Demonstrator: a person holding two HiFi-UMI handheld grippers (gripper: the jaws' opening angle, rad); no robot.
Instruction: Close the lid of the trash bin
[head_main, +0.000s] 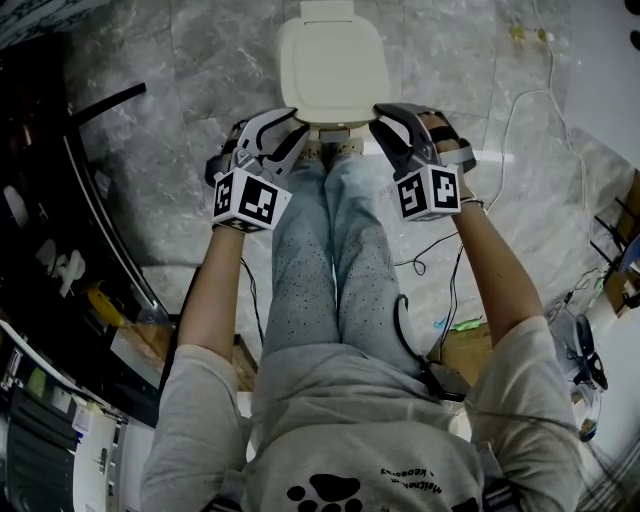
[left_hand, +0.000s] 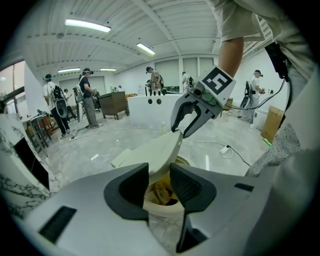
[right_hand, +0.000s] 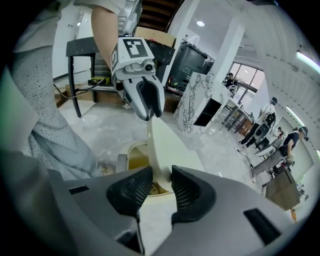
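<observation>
A cream trash bin lid (head_main: 332, 60) stands partly raised over the bin on the floor in front of my legs. My left gripper (head_main: 292, 135) is at the lid's left near corner and my right gripper (head_main: 384, 128) at its right near corner. In the left gripper view the lid (left_hand: 150, 152) edge lies between the jaws of the left gripper (left_hand: 159, 175), with a gap at the left pad; yellow trash (left_hand: 162, 192) shows in the bin below. In the right gripper view the right gripper (right_hand: 161, 182) straddles the lid (right_hand: 170, 145) edge loosely. Both are open.
Cables (head_main: 520, 110) trail over the marble floor right of the bin. A dark shelf unit (head_main: 60, 250) stands at the left. Several people (left_hand: 87, 102) and a cardboard box (left_hand: 274, 122) are in the background, and a marble-patterned counter (right_hand: 197, 102) stands behind the bin.
</observation>
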